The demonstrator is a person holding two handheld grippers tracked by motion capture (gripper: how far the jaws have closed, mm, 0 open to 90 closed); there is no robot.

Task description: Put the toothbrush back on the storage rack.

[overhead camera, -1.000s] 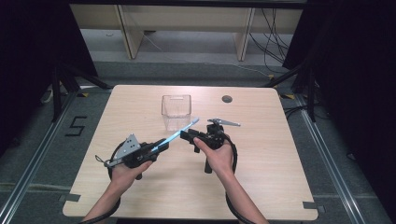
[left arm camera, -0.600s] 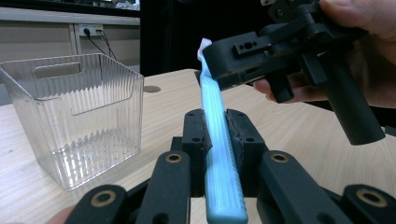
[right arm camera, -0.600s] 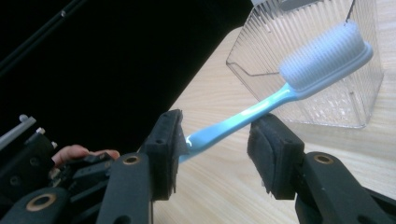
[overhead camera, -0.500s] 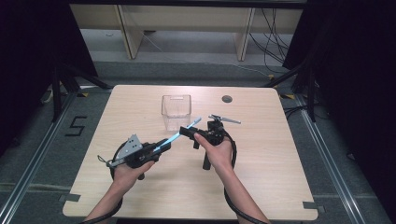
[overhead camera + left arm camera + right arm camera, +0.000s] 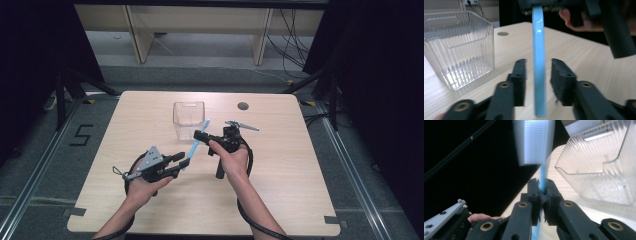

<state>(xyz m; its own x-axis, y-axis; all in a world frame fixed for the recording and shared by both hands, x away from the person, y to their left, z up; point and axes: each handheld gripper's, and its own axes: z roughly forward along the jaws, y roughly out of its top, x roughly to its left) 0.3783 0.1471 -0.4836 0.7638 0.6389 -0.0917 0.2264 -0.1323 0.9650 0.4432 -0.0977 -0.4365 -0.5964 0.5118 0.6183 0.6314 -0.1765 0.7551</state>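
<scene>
The right gripper [image 5: 540,195] clamps a blue toothbrush [image 5: 196,146] mid-handle as the left gripper [image 5: 539,82], jaws just parted, lets go: a handover above the table [image 5: 300,165], near a clear ribbed container [image 5: 188,120] likely meant to receive it.

Light blue toothbrush [image 5: 196,146], clear ribbed container [image 5: 189,119], pale wood-grain table [image 5: 280,165], black fingers [image 5: 560,77]

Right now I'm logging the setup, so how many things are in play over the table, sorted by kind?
Blue toothbrush: 1
Clear ribbed plastic container: 1
Handheld grippers, left gripper and right gripper: 2
Total: 4
</scene>
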